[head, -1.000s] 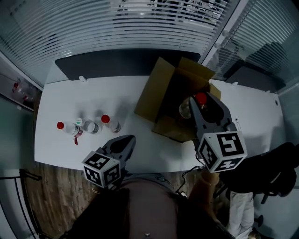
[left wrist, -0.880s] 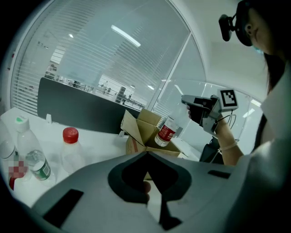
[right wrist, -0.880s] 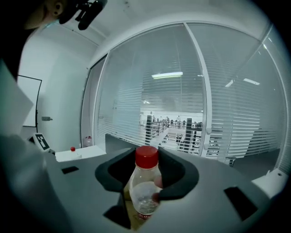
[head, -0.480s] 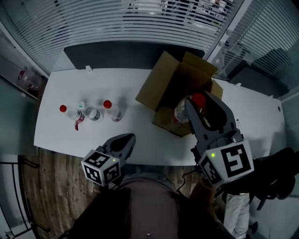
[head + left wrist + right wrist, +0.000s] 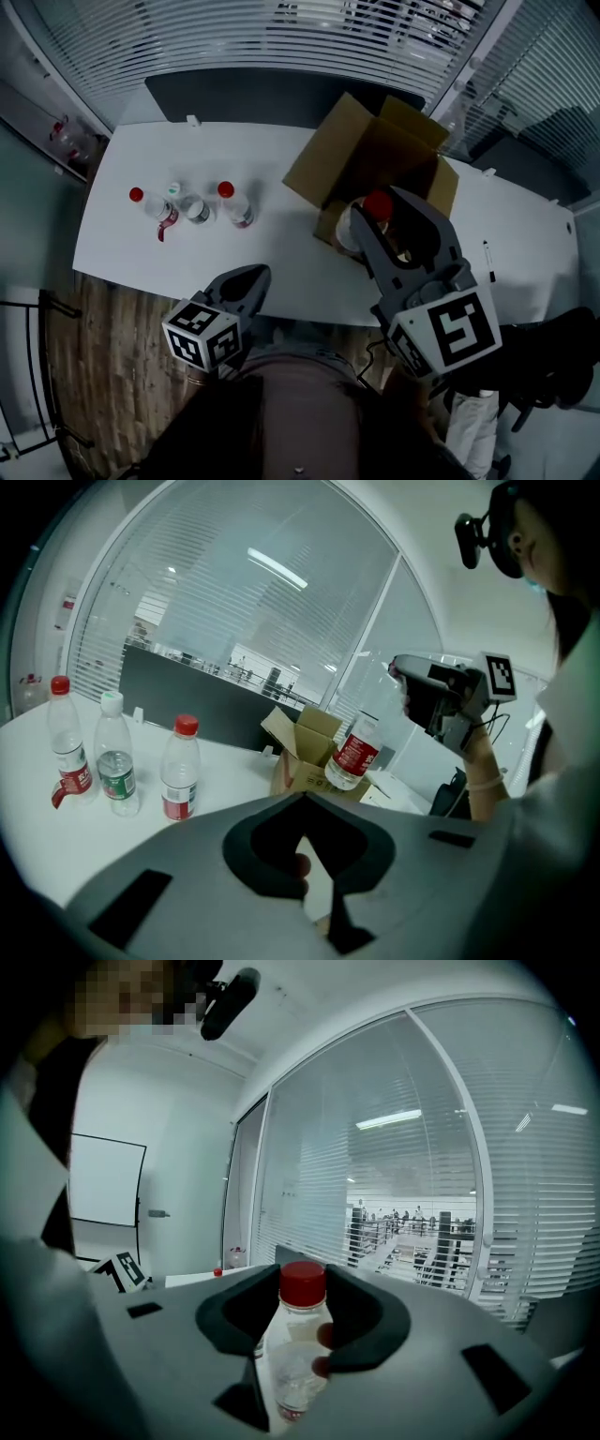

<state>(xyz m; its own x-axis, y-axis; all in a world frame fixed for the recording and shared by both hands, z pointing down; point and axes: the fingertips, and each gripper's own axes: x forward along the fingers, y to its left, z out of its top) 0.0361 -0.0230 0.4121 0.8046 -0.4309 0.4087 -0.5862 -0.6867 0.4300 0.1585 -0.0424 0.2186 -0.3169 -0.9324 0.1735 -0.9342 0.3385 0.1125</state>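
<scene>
Head view shows a right hand-held gripper (image 5: 382, 217) clenched around a clear plastic bottle (image 5: 298, 1340) with a red screw cap, held above an open brown cardboard box (image 5: 323, 161) whose flaps stand up. The inside of the box is largely hidden behind the gripper. The left hand-held gripper (image 5: 302, 800), moulded in matte grey, hangs at the near edge of the white counter (image 5: 281, 255) with its jaws closed together and nothing between them. Three more slim, ribbed clear bottles stand upright in a row, well apart from the box: a red-capped bottle (image 5: 61, 735), a green-labelled bottle (image 5: 113, 754) with a pale cap, and a second red-capped bottle (image 5: 180, 767).
</scene>
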